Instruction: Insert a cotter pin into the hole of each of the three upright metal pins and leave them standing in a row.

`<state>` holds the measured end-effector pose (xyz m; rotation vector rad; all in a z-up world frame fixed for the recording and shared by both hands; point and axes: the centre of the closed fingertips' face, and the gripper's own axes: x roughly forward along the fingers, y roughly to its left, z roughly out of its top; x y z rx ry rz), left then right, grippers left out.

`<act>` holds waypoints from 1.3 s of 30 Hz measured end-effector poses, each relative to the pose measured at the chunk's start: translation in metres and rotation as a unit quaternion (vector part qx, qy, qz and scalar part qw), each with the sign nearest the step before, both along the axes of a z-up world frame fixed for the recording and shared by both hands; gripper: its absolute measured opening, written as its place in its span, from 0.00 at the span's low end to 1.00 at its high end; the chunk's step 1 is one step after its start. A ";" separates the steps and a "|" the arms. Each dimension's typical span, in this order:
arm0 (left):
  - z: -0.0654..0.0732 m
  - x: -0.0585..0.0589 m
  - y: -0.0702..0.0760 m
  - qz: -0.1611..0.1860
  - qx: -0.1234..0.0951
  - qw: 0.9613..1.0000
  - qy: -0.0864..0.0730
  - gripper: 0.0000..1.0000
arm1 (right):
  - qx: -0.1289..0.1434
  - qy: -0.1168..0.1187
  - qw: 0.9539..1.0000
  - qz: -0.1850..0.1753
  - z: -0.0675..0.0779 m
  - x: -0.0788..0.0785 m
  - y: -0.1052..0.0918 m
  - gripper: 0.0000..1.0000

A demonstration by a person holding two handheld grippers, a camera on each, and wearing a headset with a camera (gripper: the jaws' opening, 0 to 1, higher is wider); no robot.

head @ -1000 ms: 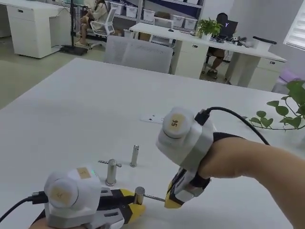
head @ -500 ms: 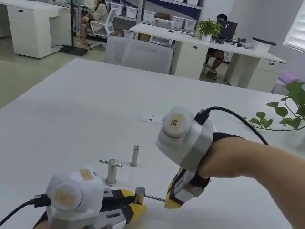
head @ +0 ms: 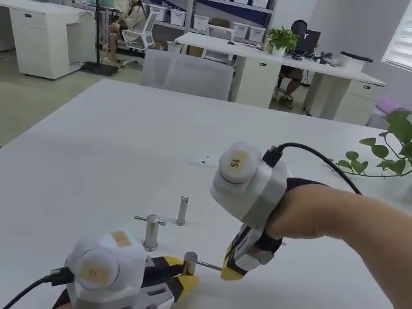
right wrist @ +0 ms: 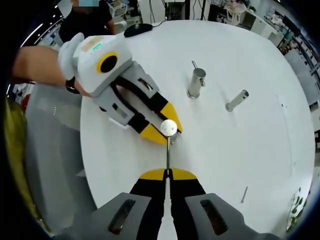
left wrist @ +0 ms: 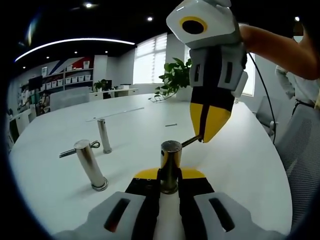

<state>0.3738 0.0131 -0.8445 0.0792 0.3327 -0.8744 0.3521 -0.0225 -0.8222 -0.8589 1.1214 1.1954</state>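
here, three metal pins [right wrist: 196, 82] stand on the desk [head: 96, 161]: the nearest pin [left wrist: 170, 160] clamped in the left gripper's [left wrist: 170, 176] jaws, the middle pin [head: 150, 232] carrying a cotter pin [head: 143, 219], the far pin [head: 182, 210] alone. the right gripper [right wrist: 168, 173], tilted down, wrist bent, pinches a second cotter pin [right wrist: 168, 152] against the nearest pin; a third cotter pin [right wrist: 244, 195] lies beyond.

Silver pin [left wrist: 170, 159] — yellow-tipped tongs [left wrist: 169, 176] — white table [head: 96, 141].

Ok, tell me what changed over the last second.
Almost nothing. The left gripper dipped slightly, staying shut on the near pin. The right gripper still holds the cotter pin at its hole. The middle pin and far pin stayed put.
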 end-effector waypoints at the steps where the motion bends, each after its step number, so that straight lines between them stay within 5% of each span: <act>1: 0.000 0.000 0.000 0.000 0.000 1.000 0.000 0.11 | 0.000 0.000 1.000 0.000 0.000 0.000 0.001 0.02; 39: 0.000 -0.001 -0.003 0.000 0.005 1.000 -0.001 0.11 | 0.006 0.001 1.000 0.002 -0.004 0.002 0.013 0.02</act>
